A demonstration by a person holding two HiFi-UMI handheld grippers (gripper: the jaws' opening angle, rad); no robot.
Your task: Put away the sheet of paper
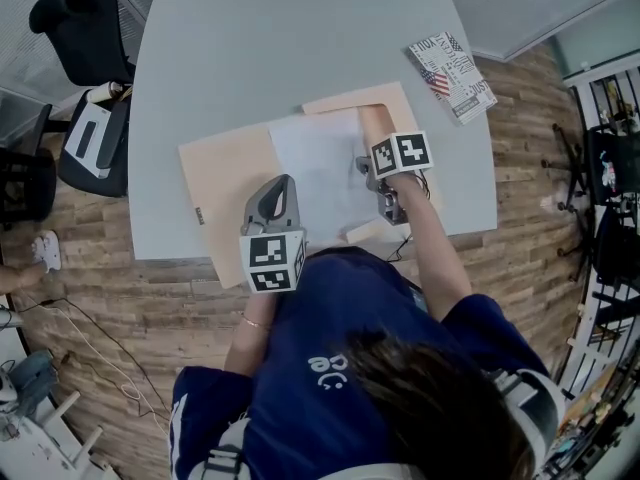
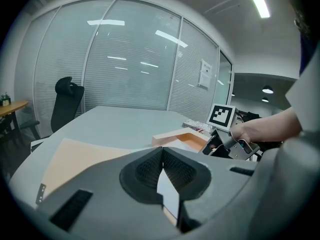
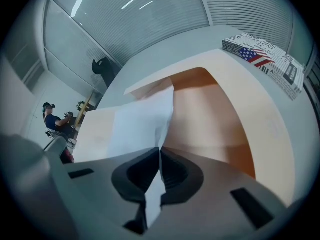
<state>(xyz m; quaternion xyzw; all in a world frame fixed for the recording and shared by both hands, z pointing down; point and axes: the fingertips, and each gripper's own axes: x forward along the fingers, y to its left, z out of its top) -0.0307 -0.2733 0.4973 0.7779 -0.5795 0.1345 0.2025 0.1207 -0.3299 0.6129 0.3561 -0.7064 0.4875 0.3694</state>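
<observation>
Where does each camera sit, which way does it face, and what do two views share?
Head view: on the person's head, facing steeply down at the grey table, open beige folder and sheet of paper; hair, shoulders, both forearms show.
Left gripper view: on the left gripper, facing across the table to a glass wall; the right hand shows.
Right gripper view: on the right gripper, facing the raised folder flap; the holder's body is unseen.
Shared: both gripper views show jaws shut on the sheet.
</observation>
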